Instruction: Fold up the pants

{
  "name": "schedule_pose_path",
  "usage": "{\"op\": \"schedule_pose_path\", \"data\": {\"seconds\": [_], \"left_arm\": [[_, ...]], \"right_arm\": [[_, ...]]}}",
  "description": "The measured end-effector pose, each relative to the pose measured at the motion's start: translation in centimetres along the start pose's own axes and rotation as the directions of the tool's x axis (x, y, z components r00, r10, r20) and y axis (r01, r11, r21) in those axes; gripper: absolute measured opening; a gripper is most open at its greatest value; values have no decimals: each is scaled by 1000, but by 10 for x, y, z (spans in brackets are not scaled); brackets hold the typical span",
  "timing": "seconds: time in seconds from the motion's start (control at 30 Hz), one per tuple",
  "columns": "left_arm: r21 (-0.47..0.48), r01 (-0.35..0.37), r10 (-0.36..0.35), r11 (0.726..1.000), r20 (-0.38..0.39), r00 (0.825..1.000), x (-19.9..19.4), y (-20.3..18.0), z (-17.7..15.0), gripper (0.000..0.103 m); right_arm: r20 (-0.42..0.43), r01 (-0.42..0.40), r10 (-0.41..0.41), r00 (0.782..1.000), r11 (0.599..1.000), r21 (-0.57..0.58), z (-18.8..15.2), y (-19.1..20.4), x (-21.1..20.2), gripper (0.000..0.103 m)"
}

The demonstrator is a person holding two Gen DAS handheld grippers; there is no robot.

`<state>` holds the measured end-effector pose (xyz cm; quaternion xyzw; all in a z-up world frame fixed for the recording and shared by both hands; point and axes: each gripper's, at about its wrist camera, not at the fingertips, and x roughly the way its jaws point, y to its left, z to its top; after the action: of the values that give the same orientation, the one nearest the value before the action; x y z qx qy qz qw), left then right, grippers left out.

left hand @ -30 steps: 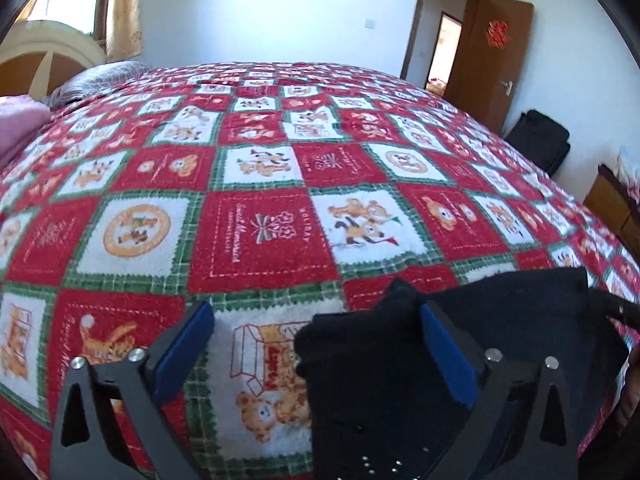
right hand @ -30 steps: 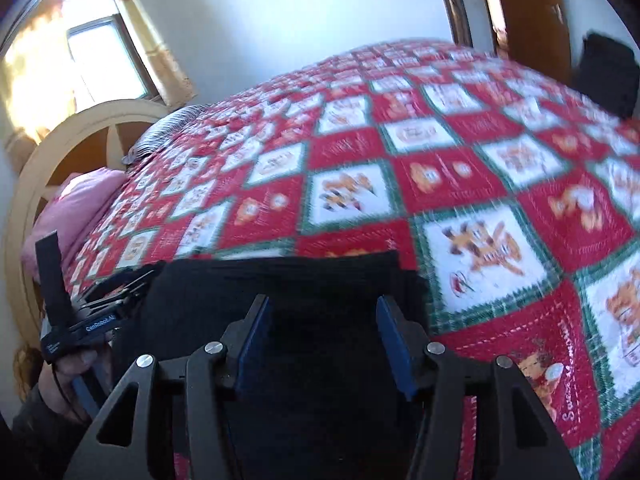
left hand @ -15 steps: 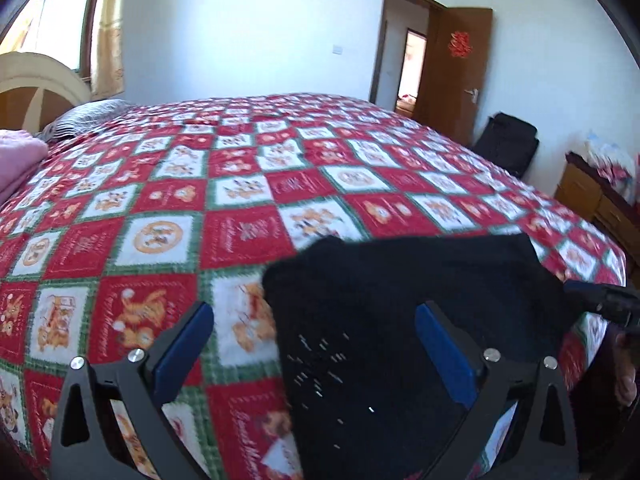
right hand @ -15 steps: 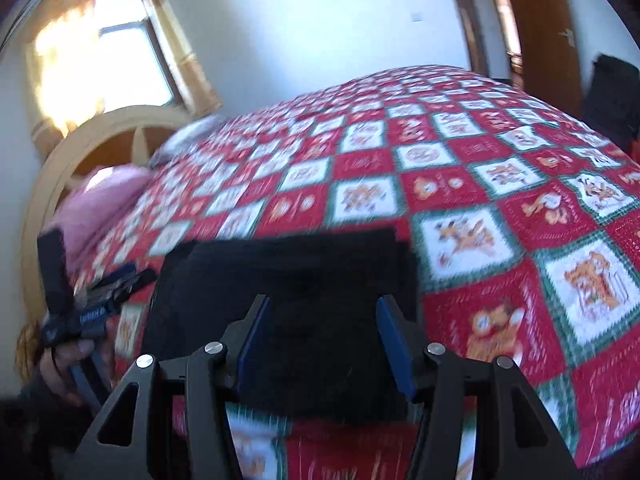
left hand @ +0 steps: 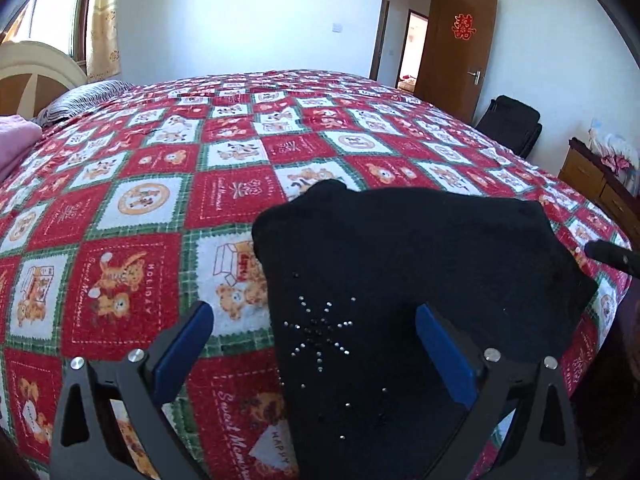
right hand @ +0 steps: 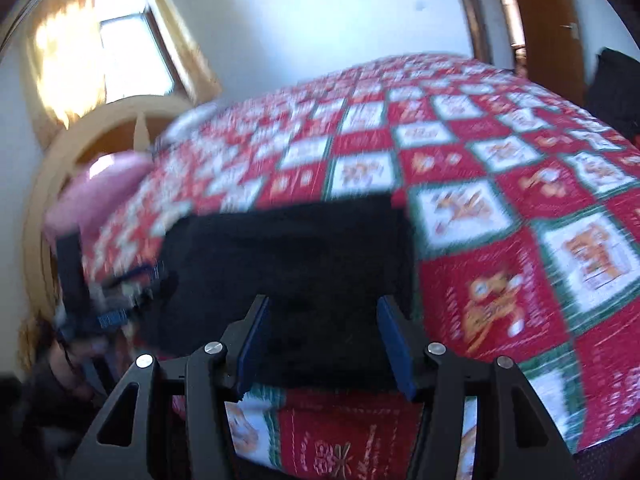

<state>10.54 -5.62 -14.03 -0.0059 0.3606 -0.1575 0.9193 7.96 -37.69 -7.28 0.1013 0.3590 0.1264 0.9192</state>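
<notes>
Black pants (left hand: 400, 264) lie folded in a rough rectangle on the near edge of the bed, with a rhinestone star on the near part. My left gripper (left hand: 312, 316) hovers over their left edge, jaws wide open, one blue pad over the quilt and the other over the cloth. In the right wrist view the pants (right hand: 288, 248) lie flat and blurred beyond my right gripper (right hand: 324, 304), whose jaws stand apart with nothing pressed between the pads. The left gripper (right hand: 116, 300) shows there at the pants' left side, held by a hand (right hand: 68, 360).
A red, white and green patchwork quilt (left hand: 180, 200) covers the whole bed. A pink pillow (right hand: 100, 188) and wooden headboard (right hand: 80, 148) are at the left. A black chair (left hand: 512, 120), an open door (left hand: 456, 48) and a wooden dresser (left hand: 596, 184) stand to the right.
Both grippers have drawn back from the pants, so more of the quilt's near edge shows. The pants stay folded on the bed. Both jaws stand as wide as before.
</notes>
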Motion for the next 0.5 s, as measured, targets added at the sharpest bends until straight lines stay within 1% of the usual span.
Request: {"op": "schedule_pose_path", "data": {"seconds": [0.1,0.23,0.3,0.37,0.5], "left_arm": [[-3,11,-11,1000,17,1000,-3,-1,2,103],[11,17,-17,1000,3,1000,4,-5,3,103],[8,22,-21,1000,-12,1000,11,-5,2,103],[-15,38,-39,999,-30,999,18,-2,2,103],[-1,40,-40,999,-30,999,18,-4,1,103]], "right_arm": [[-12,13,-12,1000,999,32,7,-10,6,58],[-91,-11,22,996,992,123,9,-26,36,59],[-110,-10,25,994,991,132,9,-29,45,59],[-130,6,9,991,993,118,8,-30,54,59],[-128,-7,23,992,992,127,6,-35,56,60]]}}
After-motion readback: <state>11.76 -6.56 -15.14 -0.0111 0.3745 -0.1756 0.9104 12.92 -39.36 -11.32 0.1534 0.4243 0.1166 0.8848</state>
